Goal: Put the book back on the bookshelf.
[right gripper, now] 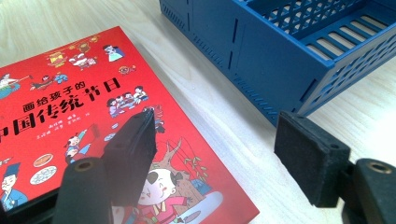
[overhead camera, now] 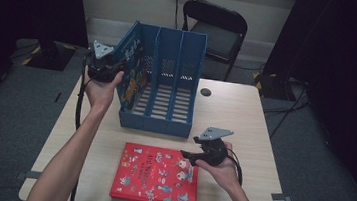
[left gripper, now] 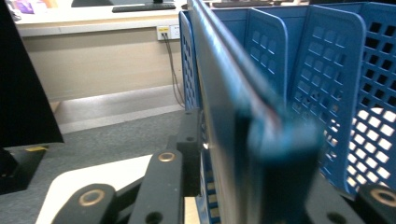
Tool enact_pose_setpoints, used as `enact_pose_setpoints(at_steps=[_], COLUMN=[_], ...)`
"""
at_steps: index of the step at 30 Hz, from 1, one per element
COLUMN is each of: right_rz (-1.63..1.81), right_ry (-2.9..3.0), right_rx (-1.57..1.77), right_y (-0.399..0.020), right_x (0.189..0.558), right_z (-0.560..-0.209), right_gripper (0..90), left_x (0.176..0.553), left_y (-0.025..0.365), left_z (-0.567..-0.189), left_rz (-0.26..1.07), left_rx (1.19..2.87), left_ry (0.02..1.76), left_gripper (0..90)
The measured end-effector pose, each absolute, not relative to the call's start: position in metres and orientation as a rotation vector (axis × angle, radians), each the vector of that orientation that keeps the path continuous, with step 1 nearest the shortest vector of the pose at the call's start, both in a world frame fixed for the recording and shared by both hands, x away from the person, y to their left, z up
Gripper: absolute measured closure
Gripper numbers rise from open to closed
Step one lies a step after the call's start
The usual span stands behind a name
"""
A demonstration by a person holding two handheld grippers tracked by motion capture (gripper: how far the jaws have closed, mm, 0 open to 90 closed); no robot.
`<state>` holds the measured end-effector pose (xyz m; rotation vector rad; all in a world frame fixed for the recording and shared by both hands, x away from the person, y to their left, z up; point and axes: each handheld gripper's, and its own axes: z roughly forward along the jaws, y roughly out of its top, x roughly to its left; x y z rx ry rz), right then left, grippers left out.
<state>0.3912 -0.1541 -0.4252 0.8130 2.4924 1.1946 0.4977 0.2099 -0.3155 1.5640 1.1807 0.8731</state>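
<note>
A blue picture book (overhead camera: 132,70) stands tilted in the leftmost slot of the blue file rack (overhead camera: 181,55). My left gripper (overhead camera: 119,66) is at the book's upper near corner. In the left gripper view the book's edge (left gripper: 233,93) runs between the jaws of my left gripper (left gripper: 247,140), with a thin sliver of light between the left pad (left gripper: 189,140) and the cover; the rack's dividers (left gripper: 336,93) rise on the right. A red picture book (overhead camera: 156,176) lies flat on the table. My right gripper (overhead camera: 188,154) hovers open over its right edge, one pad above the cover (right gripper: 70,93), nothing between the jaws (right gripper: 217,135).
The rack's front wall (right gripper: 261,51) stands close ahead of the right gripper. The wooden table (overhead camera: 245,117) has bare room to the right of the rack. A black chair (overhead camera: 216,29) stands behind the table, and dark curtains hang on both sides.
</note>
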Motion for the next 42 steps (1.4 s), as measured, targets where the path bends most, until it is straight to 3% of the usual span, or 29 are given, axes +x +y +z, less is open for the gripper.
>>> enact_pose_setpoints(at_steps=[13, 35, 42], right_rz=[1.192, 1.179, 1.182], right_ry=[2.493, 2.515, 2.512], right_rx=[0.810, 0.803, 0.806], right_y=[-0.152, -0.146, -0.147], right_x=[0.390, 0.391, 0.391], right_z=[-0.425, -0.429, -0.429], right_gripper=[29.2, 29.2, 29.2], left_x=[0.466, 0.447, 0.457], left_y=[0.226, 0.239, 0.234], left_z=[-0.339, -0.385, -0.386], left_rz=[0.742, 0.619, 0.621], left_rx=[1.579, 1.659, 1.673], left_ry=[1.131, 1.114, 1.125], left_gripper=[61.8, 80.4, 79.0])
